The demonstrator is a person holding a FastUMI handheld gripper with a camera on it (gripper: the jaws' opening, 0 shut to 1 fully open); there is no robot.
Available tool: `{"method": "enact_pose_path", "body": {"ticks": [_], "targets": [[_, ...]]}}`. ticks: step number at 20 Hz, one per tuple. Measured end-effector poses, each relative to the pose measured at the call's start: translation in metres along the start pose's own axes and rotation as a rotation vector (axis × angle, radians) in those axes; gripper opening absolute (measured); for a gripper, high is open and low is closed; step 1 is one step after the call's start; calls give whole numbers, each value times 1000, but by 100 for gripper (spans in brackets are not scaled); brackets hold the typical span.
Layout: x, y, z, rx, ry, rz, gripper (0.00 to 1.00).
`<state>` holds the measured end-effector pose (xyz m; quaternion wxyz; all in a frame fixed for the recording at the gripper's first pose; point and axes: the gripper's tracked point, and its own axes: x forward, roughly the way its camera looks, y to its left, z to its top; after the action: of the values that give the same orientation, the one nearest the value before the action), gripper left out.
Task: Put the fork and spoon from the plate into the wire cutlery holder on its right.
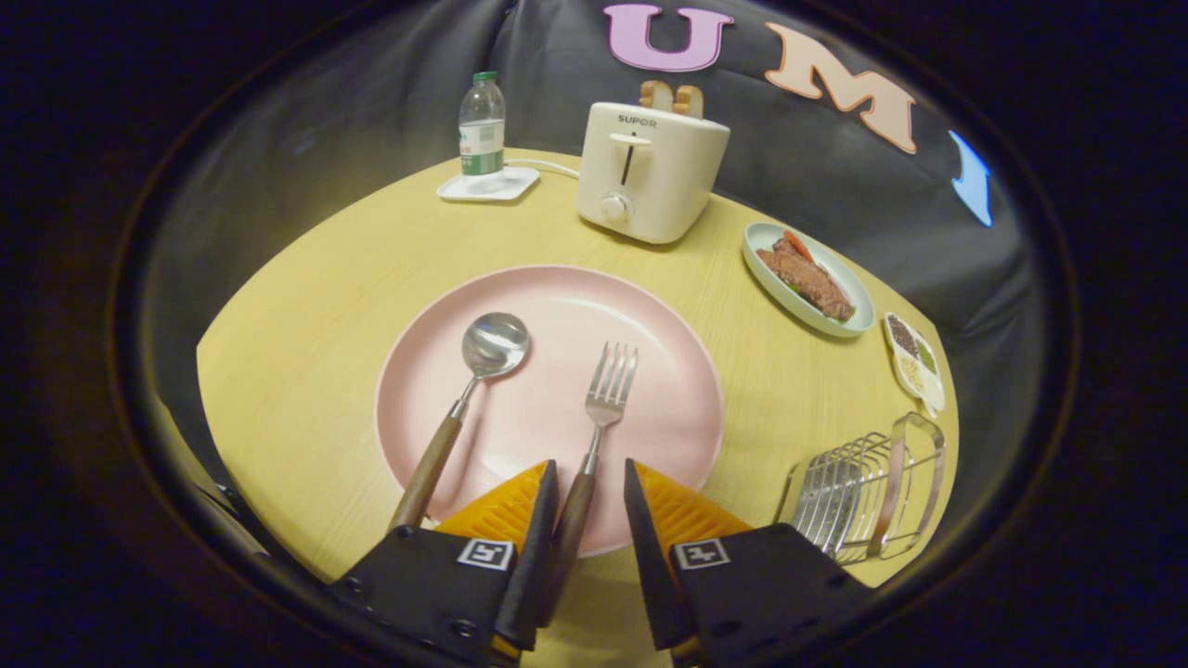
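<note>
A pink plate [668, 371] lies on the yellow table just ahead of my fingers. On it rest a spoon [483, 357] with a wooden handle, to the left, and a fork [608, 390] with a wooden handle, to the right. My gripper [591, 478] is open, and the fork's handle runs between the two fingers, close against the left one. The right finger stands apart from the handle. The spoon's handle ends just outside the left finger. The wire cutlery holder [868, 501] stands on the table to the right of the plate, beside my right finger.
Beyond the plate stands a cream toaster [650, 172] with bread in its slots. A water bottle [482, 125] sits on a white coaster at the back left. A dish of meat [807, 278] and a small divided dish [914, 362] lie at the right.
</note>
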<state>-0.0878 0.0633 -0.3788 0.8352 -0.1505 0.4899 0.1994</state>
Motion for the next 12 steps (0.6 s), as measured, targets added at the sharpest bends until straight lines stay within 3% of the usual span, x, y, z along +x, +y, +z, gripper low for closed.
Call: {"method": "enact_pose_path", "body": {"ticks": [8, 9, 10, 12], "targets": [[-5, 2, -2, 33, 45, 3, 16], [-3, 3, -5, 47, 41, -6, 16], [-3, 4, -6, 54, 57, -3, 10], [-6, 4, -6, 67, 75, 5, 10]]}}
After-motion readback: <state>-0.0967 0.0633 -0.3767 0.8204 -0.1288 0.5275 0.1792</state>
